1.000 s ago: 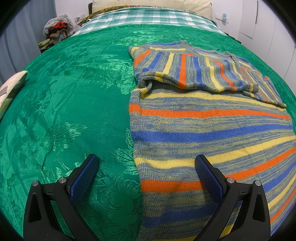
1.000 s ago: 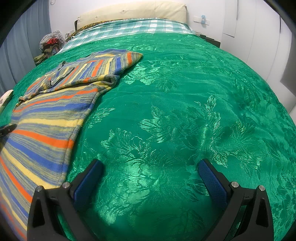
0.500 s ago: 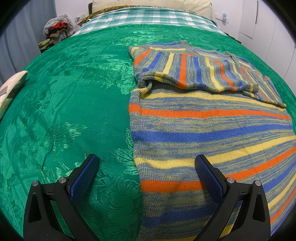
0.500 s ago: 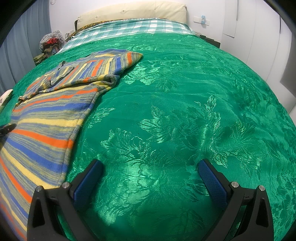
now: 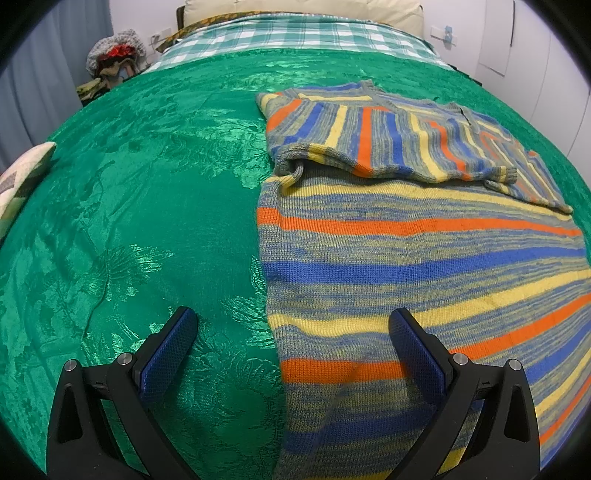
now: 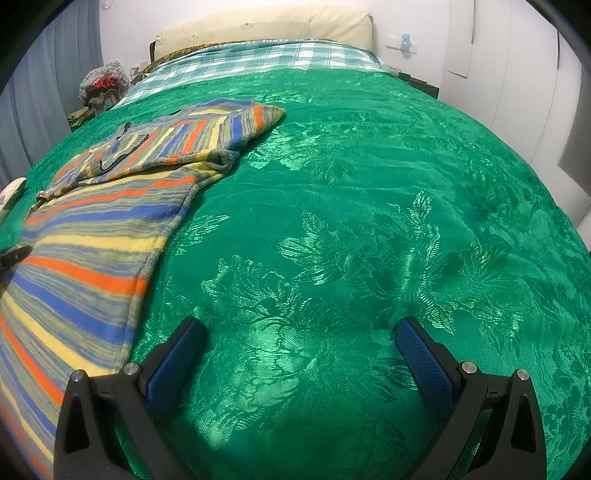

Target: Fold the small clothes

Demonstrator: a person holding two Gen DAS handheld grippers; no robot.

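A striped knitted sweater (image 5: 406, 254) in orange, blue, yellow and grey lies flat on the green bedspread (image 5: 147, 221), its sleeves folded across the chest at the far end. My left gripper (image 5: 291, 325) is open just above the sweater's left side edge near the hem, one finger over the bedspread, the other over the knit. In the right wrist view the same sweater (image 6: 96, 236) lies at the left. My right gripper (image 6: 301, 336) is open over bare bedspread (image 6: 369, 221), to the right of the sweater's edge, holding nothing.
A checked sheet (image 5: 295, 37) and a cream headboard (image 6: 266, 26) lie at the far end of the bed. A heap of clothes (image 5: 110, 62) sits beside the bed at the far left. A pale cushion (image 5: 22, 177) lies at the left edge. White wall panels stand on the right.
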